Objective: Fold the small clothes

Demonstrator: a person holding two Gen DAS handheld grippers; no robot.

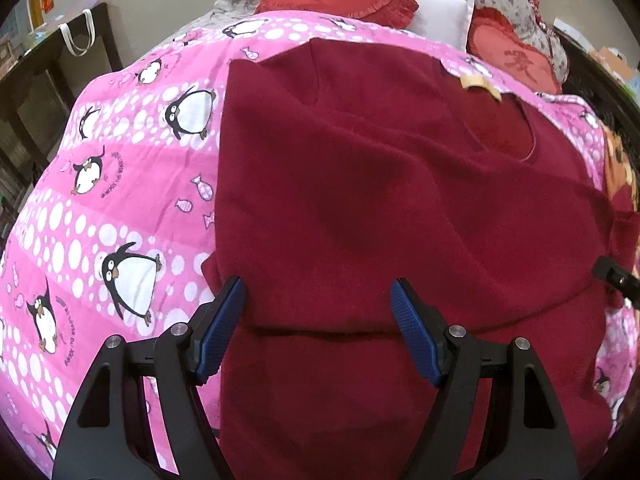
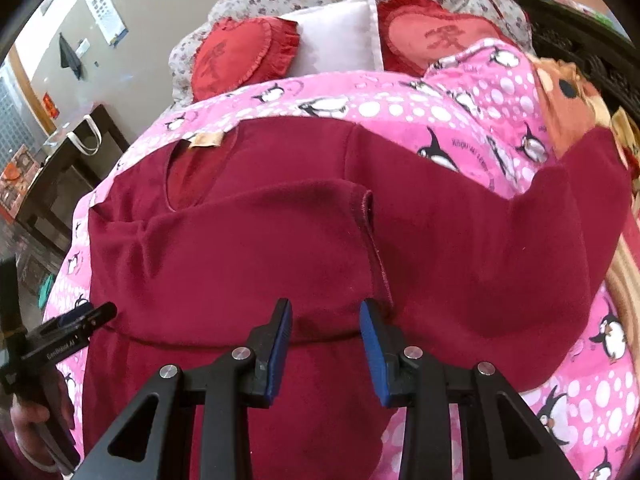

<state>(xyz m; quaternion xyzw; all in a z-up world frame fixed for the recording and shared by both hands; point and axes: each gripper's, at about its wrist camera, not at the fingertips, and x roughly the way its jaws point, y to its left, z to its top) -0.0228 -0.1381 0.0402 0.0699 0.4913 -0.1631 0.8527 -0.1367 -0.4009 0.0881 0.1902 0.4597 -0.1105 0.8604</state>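
At 9 o'clock in the left wrist view the pink penguin quilt (image 1: 100,208) covers the bed, and the dark red sweater (image 1: 360,184) lies spread flat on it, filling the centre through to 3 o'clock, collar toward the pillows. The left gripper (image 1: 318,308) hangs over the sweater's lower part at 6 o'clock with its blue pads wide apart and nothing between them. A small tan label (image 1: 480,82) sits at the collar near 1 o'clock; no writing on it can be read. Moving on to the right wrist view, the other tool shows at 9 o'clock, with small white lettering on its body that looks like a maker's name, too blurred to be sure of. The right gripper (image 2: 325,320) at 6 o'clock is also released, its pads parted above the sweater's body, just beside a sleeve cuff (image 2: 366,200) that lies folded across the chest. The other sleeve (image 2: 560,184) stretches out toward 2 o'clock over the quilt. Two red heart cushions (image 2: 244,52) at 11 and 1 o'clock carry a Chinese character each, which I cannot make out with confidence. By the look of it, one sleeve is folded in and the far one is not; the next move probably calls for pinching that outstretched sleeve and laying it across the chest before folding the hem upward.
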